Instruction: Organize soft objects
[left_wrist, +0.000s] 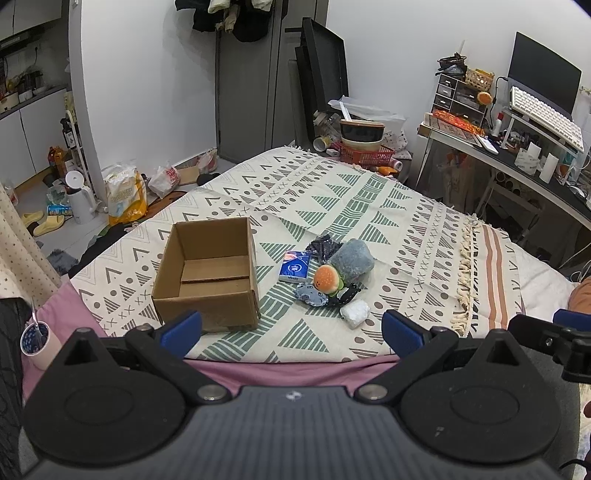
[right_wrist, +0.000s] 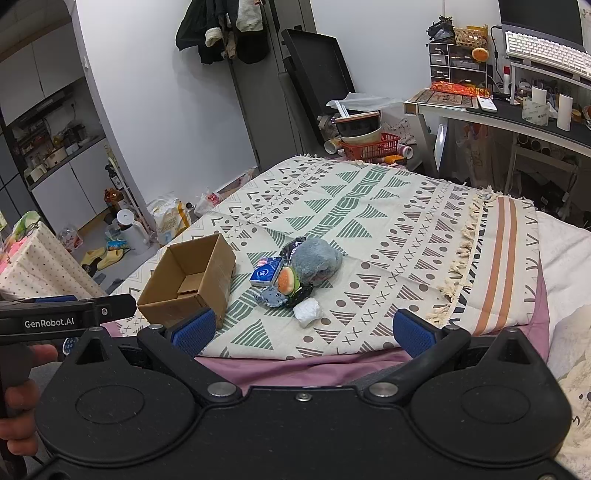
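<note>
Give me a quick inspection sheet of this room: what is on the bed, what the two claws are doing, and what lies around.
Surface: cream bedspread with green triangle pattern, over a pink sheet.
Job's things: open brown cardboard box, nothing seen inside; beside it a pile: fluffy grey-blue plush, small orange burger toy, blue tissue packet, white crumpled wad.
Clutter: red plastic basket with stacked bowls beyond the bed's far end; bags and yellow slippers on the floor.
Grippers: left gripper and right gripper both open, holding nothing, short of the pile.
Cables: some at the desk, far right.
Surroundings: desk with white keyboard, clothes hanging above the door.
</note>
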